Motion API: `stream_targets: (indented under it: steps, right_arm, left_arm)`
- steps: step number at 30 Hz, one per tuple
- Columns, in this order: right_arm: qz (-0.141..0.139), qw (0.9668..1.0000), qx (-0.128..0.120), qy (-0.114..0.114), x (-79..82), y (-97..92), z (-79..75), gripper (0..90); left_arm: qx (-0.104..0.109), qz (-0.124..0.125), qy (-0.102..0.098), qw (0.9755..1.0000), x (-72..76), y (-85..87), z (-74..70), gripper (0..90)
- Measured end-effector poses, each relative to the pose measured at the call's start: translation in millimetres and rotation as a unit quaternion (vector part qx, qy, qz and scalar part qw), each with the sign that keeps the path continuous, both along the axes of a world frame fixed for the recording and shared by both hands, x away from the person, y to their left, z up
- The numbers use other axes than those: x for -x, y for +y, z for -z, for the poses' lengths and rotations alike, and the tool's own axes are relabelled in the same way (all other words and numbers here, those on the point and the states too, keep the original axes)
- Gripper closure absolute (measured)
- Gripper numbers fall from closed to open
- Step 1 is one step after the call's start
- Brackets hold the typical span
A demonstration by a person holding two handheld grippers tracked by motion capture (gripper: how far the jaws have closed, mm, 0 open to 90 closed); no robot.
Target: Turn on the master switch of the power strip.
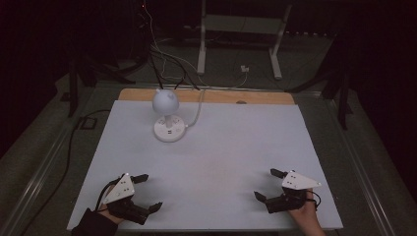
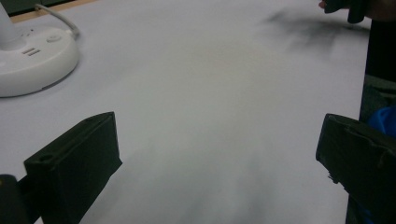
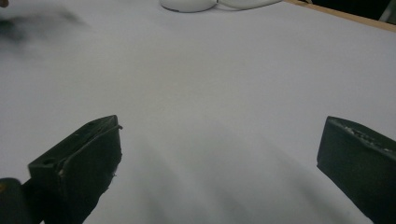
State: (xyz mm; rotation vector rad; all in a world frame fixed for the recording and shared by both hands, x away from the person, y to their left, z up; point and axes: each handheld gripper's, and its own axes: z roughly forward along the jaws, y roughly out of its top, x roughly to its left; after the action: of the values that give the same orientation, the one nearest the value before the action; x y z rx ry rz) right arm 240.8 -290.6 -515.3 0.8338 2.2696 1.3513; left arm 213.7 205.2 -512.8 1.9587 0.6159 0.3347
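White lamp [image 1: 167,117] standing at far left of table [image 1: 236,147], well apart from left gripper [image 1: 147,192] and right gripper [image 1: 265,184], both spread wide, holding nothing, near front edge.

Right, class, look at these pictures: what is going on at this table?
A person sits at a white table holding a two-jaw gripper in each hand. The left gripper and the right gripper both rest near the front edge, jaws wide open, with nothing between them. Farther back stands a small white desk lamp with a round head and a round base, its cable trailing off the far edge. Neither gripper touches the lamp, so nothing is being handled at this moment.
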Motion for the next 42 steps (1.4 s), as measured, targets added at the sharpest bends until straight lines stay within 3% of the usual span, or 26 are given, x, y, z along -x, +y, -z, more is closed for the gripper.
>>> stream_targets:
  steps: [12,19,28,42]
  right_arm:
    - [0.008,0.9998,0.003,-0.018,3.5,2.3,0.9,0.0]
    - [-0.001,0.9999,0.015,-0.007,3.6,3.2,-0.1,0.0]
    - [0.003,0.9998,0.012,-0.014,5.1,3.6,-1.9,0.0]
    - [0.002,0.9998,0.005,-0.018,8.7,6.3,-3.9,0.0]
  left_arm:
    - [-0.011,0.006,0.001,0.9999,0.3,-2.7,0.6,0.1]
    - [-0.018,0.009,0.006,0.9998,0.3,-5.6,1.2,0.1]
    - [-0.026,0.015,0.005,0.9995,1.4,-7.9,0.1,0.2]
    - [-0.025,0.047,0.016,0.9984,2.3,-17.0,-10.2,0.1]
